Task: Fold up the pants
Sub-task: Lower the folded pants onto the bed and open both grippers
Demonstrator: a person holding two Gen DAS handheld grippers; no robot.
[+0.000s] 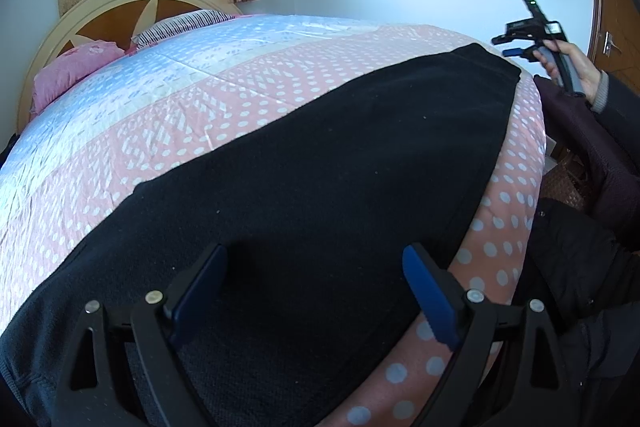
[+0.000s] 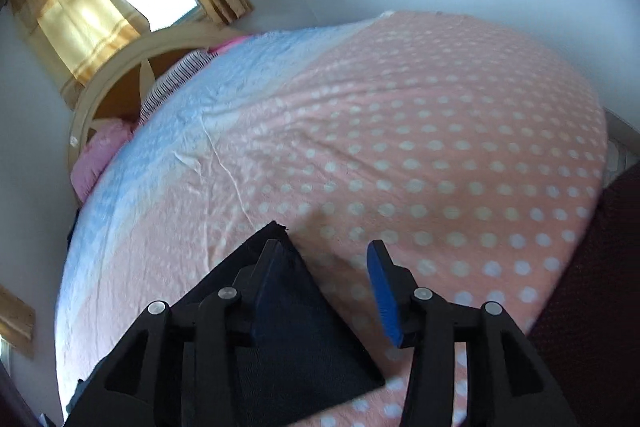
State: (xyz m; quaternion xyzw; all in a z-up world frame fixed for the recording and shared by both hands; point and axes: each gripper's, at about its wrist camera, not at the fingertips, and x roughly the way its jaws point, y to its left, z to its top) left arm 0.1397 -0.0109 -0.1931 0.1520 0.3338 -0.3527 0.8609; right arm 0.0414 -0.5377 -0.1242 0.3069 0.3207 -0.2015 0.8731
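Left wrist view: the pants [image 1: 320, 163] are seen lying flat on the bed [image 1: 168, 115], as one long dark strip along the near edge, with the far end close to the corner of the bed.
Left claw [image 1: 316, 283]: it is held wide apart, low over the near end of the pants; nothing is gripped between the pads.
Right claw [image 1: 516, 47]: it is seen far off in the left view, in the person's hand [image 1: 576, 67], above the far end of the pants. In the right wrist view [image 2: 320, 283] it is spread wide and empty, with a corner of the pants [image 2: 296, 315] under its left finger.
Stage: judged as between folds; the cloth looks smooth, and no grip is taken yet.
Surroundings: pillows [image 1: 76, 71] and a headboard [image 1: 132, 7] are at the far side, well apart from the work.
Risk 1: only the top layer could be pinched if a claw is closed too shallow, so the layers would slide apart.
Risk 2: the pants lie just beside the bed edge; a pull toward the person could drag them off.
Risk 3: the bed cover could be caught together with the dark cloth, because both are soft.
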